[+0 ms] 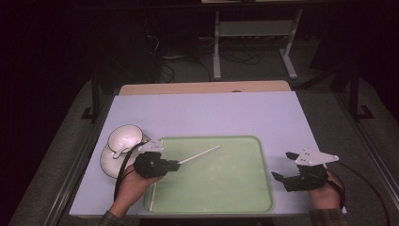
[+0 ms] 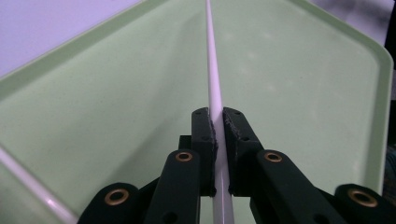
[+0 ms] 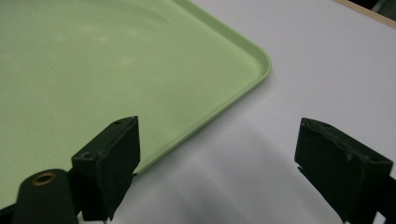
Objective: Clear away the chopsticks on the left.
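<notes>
A thin white stick (image 1: 200, 154) points up and to the right over the pale green tray (image 1: 235, 197). My left gripper (image 1: 176, 164) is shut on its near end. In the left gripper view the stick (image 2: 212, 70) runs straight out between the closed pads of the left gripper (image 2: 218, 116) above the tray floor (image 2: 116, 107). A second white stick (image 1: 153, 188) lies along the tray's left side, and its end (image 2: 32, 186) shows low in that view. My right gripper (image 1: 281, 165) stands open just right of the tray, and in its own view the right gripper (image 3: 217, 149) has nothing between its jaws.
Two white bowls (image 1: 124, 136) (image 1: 110, 162) sit at the tray's left, close behind my left hand. The tray's corner (image 3: 261, 63) borders the white table cover (image 3: 327, 70). A wooden table edge (image 1: 202, 87) runs along the far side.
</notes>
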A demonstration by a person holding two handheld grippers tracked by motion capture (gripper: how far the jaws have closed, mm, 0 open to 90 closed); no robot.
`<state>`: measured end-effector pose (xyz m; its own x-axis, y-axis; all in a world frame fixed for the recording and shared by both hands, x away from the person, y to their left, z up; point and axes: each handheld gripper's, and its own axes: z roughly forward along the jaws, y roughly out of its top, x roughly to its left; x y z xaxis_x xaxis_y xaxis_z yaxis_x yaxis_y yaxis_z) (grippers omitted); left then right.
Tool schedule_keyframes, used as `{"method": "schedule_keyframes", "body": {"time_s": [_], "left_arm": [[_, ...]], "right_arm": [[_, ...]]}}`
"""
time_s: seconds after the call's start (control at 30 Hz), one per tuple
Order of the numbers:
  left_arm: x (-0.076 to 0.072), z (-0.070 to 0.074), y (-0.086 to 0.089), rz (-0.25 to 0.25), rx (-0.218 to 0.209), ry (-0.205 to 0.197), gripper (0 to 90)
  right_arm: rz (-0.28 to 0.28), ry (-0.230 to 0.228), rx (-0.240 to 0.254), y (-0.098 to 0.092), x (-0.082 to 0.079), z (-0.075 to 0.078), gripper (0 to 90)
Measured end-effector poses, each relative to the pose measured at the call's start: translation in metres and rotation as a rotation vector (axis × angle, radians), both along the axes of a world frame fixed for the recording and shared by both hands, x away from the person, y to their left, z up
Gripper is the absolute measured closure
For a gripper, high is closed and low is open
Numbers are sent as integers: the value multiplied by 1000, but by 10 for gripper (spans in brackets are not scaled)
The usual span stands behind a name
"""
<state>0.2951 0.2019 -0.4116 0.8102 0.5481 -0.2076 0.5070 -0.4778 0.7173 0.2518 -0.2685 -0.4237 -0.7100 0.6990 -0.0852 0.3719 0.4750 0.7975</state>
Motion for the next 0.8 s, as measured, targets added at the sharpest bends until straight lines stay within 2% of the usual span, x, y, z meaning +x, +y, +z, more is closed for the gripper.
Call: {"method": "schedule_keyframes", "body": {"time_s": [0.2,0.33,0.4,0.53,0.63,0.7,0.8], "left_arm": [[9,-7,-12,24,-9,24,834],[9,-12,-21,16,21,18,833],[9,-14,-23,17,15,21,833],[4,-19,-30,0,60,13,832],[3,-24,-32,-9,76,30,831],[2,-28,-34,-13,102,30,830],[1,-29,-33,-18,97,35,828]], "right_arm": [[-13,-2,20,-3,0,1,132],[-12,-12,23,-4,-1,3,132],[-15,-12,26,-5,0,3,132],[-8,-17,19,-2,-1,3,132],[-15,-10,26,-2,-1,3,132],[-8,-21,22,-1,-1,4,132],[-4,-19,17,0,-2,4,133]]}}
